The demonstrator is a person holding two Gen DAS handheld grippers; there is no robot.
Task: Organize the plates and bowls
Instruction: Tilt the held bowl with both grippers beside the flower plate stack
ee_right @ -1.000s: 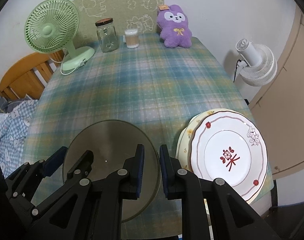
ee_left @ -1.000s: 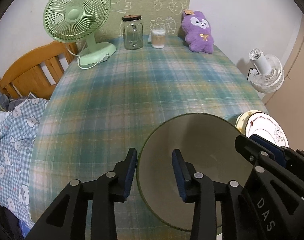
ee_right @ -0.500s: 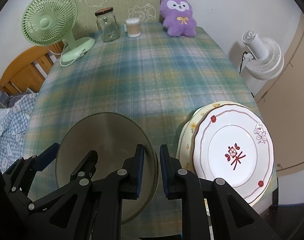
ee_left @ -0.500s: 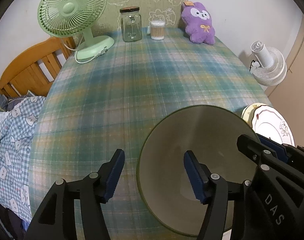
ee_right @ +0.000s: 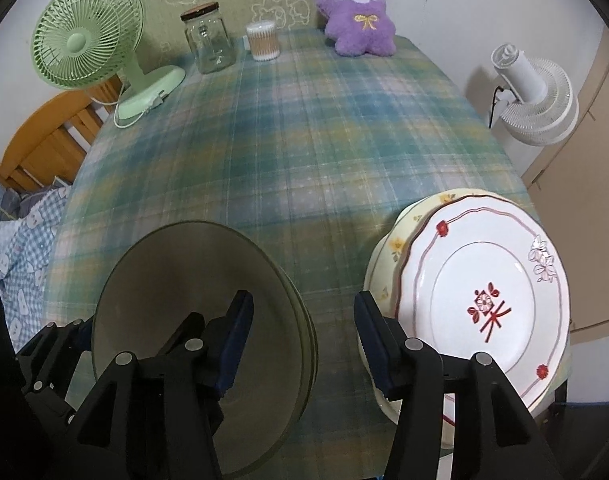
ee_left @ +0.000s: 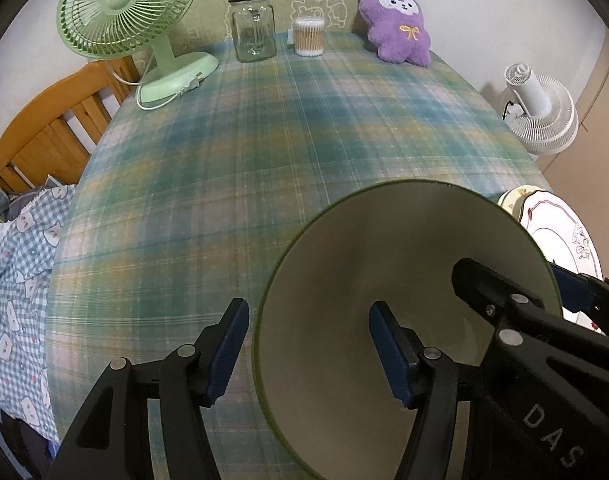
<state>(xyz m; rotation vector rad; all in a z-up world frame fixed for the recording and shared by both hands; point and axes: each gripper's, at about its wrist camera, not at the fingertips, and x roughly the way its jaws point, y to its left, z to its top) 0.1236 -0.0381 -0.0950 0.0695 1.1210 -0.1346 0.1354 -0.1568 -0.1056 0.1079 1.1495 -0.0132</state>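
Round olive-green glazed plate (ee_right: 200, 320) lies lower left of the right view on the plaid-clothed desk (ee_right: 296, 152). Left gripper (ee_left: 308, 344) jaws wide, straddling its rim; right gripper (ee_right: 300, 344) jaws just opened, likewise. Risk: lifting could catch the rim and drag it into the white floral plate stack (ee_right: 484, 300)

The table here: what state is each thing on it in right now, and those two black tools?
Green plate: flat on the tablecloth, rim between the pads of both tools, none pressing.
Left tool: open, jaws just widened.
Right tool: open, jaws just widened.
White flowered plate: stacked on a yellowish plate.
Glass jar: upright, lid on.
Cotton swab tub: upright, closed.
Green fan: upright; running or not, cannot tell.
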